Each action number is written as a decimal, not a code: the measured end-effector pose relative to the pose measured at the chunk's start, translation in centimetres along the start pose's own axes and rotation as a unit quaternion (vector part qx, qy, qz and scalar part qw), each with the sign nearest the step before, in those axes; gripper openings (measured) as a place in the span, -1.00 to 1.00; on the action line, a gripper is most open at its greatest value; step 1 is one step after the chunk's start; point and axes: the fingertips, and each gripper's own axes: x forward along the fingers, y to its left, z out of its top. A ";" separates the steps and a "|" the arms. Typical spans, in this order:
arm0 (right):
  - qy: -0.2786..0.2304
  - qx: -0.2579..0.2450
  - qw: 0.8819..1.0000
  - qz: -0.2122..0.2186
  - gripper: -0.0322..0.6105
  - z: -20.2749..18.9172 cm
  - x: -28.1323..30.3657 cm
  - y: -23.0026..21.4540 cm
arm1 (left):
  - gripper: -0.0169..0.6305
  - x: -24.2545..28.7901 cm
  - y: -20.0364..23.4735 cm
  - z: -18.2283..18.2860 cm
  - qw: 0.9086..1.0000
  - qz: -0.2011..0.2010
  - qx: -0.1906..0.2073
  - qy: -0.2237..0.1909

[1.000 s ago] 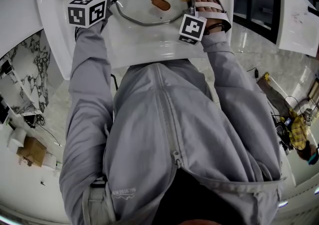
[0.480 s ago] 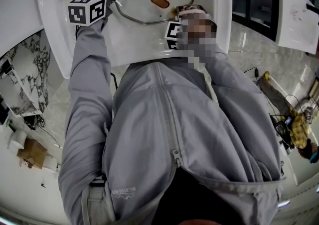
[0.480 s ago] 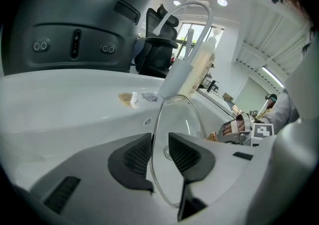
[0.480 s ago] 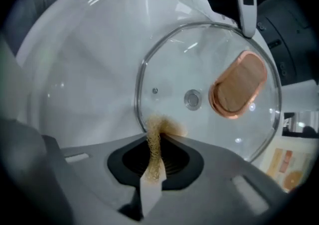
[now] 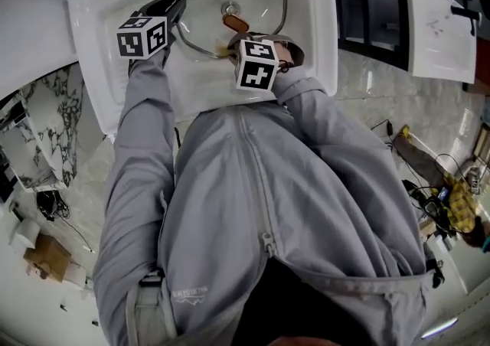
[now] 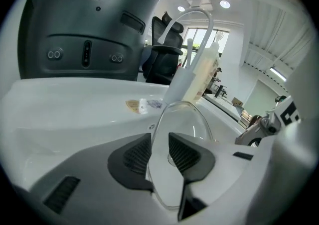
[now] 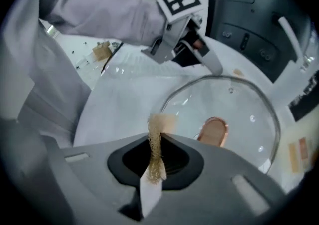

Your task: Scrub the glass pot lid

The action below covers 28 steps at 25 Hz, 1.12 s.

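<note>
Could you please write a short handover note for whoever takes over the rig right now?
Left gripper: shut on the rim of the glass pot lid, steadying it.
Right gripper: shut on the tan scrub pad, which is at the lid's near rim; I cannot tell if it touches.
The lid lies in the white sink, with its brown knob facing up.
Done: lid held, pad in hand. No suds show, so I cannot tell how much has been scrubbed.
Left: scrub across the glass.

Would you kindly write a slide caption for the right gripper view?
Right gripper pinches a tan scouring pad near the glass pot lid, held by the left gripper in the sink.
</note>
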 end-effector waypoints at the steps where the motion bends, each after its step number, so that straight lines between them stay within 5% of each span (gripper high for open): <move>1: -0.020 0.013 1.000 -0.012 -0.80 0.4 -1.3 -0.3 | -0.63 -0.5 -0.2 0.6 1.000 0.006 -0.003 -0.013; 4: -0.086 0.058 0.992 -0.070 -0.80 1.5 -6.0 -1.7 | -0.63 -2.8 -1.3 2.7 0.998 0.026 -0.009 -0.056; 7: -0.156 0.126 0.966 -0.165 -0.80 1.9 -12.0 -4.7 | -0.63 -6.1 -3.3 5.3 0.992 0.062 0.001 -0.108; 10: -0.238 0.188 0.917 -0.259 -0.80 2.1 -18.9 -7.7 | -0.70 -9.3 -6.2 8.5 0.983 0.079 0.023 -0.163; 17: -0.423 0.217 0.782 -0.402 -0.80 4.4 -34.3 -9.9 | -0.86 -17.7 -12.7 17.1 0.950 0.109 0.094 -0.279; 21: -0.474 0.193 0.731 -0.451 -0.80 6.2 -39.6 -8.4 | -0.92 -21.3 -15.8 19.5 0.938 0.123 0.101 -0.308; 24: -0.497 0.176 0.714 -0.462 -0.80 7.2 -41.5 -6.7 | -0.93 -22.8 -18.2 19.8 0.934 0.120 0.097 -0.323; 28: -0.485 0.180 0.734 -0.440 -0.80 7.3 -38.2 -5.1 | -0.93 -22.9 -19.8 18.3 0.928 0.133 0.116 -0.329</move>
